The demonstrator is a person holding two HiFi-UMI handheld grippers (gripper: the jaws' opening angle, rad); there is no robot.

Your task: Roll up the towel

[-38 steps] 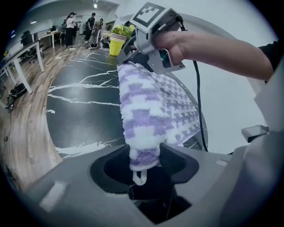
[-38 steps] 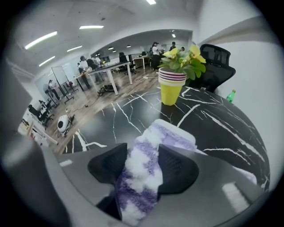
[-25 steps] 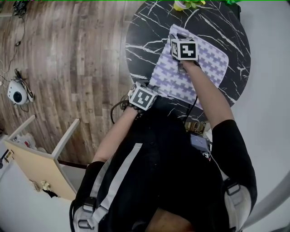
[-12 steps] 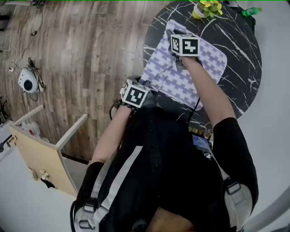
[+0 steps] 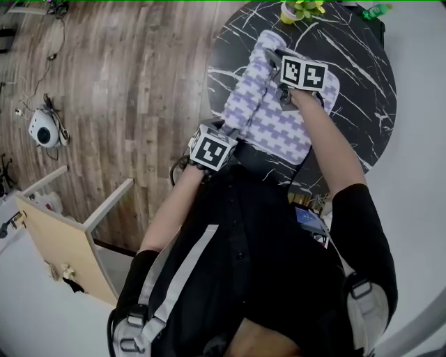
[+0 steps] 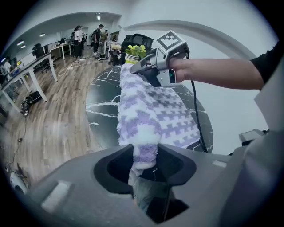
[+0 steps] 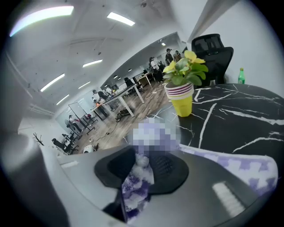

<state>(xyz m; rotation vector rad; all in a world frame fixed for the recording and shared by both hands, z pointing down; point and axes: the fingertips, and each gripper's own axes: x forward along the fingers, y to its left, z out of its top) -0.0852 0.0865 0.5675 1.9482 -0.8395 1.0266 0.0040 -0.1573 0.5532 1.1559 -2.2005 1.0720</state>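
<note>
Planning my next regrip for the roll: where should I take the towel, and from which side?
Take the towel by its raised, folded-over long edge, near both ends, coming in from the wood-floor side of the table. That edge stands off the marble as a thick fold, so fingers can likely close around it; the rest lies flat.

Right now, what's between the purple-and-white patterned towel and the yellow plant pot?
Only bare black marble tabletop lies between towel and pot; head view shows it.
</note>
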